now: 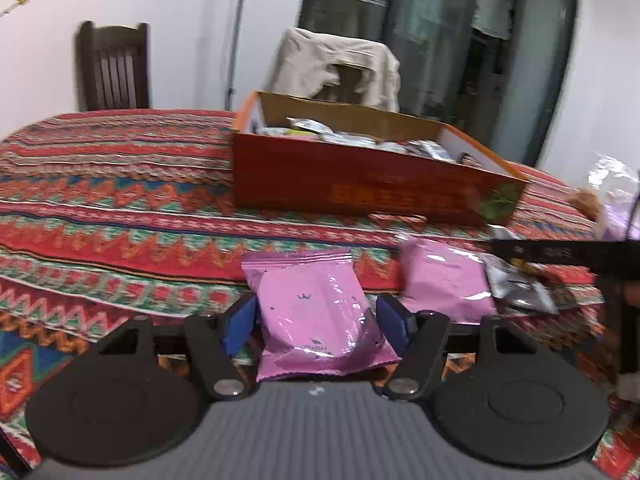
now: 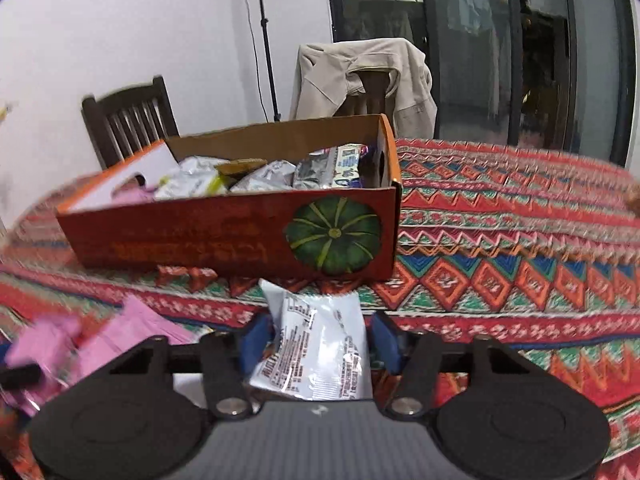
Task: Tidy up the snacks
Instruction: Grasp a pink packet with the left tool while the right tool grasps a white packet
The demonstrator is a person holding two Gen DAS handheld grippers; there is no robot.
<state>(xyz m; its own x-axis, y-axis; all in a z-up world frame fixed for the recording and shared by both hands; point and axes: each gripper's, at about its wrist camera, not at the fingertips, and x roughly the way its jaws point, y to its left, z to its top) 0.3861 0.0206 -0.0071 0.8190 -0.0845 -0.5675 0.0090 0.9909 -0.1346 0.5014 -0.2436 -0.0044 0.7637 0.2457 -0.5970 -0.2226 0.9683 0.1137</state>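
Note:
In the left wrist view my left gripper (image 1: 316, 322) is shut on a pink snack packet (image 1: 316, 312) and holds it upright near the table's front. A second pink packet (image 1: 444, 276) and a silver packet (image 1: 516, 284) lie to its right. The red cardboard box (image 1: 360, 184) with several snacks inside stands behind. In the right wrist view my right gripper (image 2: 320, 342) is shut on a white snack packet (image 2: 316, 344), in front of the same box (image 2: 224, 236), which has a green pumpkin picture. Pink packets (image 2: 120, 332) lie at the left.
A patterned red tablecloth (image 1: 112, 200) covers the table. A dark wooden chair (image 1: 114, 68) and a chair draped with a beige jacket (image 1: 340, 68) stand behind it. A clear plastic bag (image 1: 616, 184) lies at the far right. Glass doors are behind.

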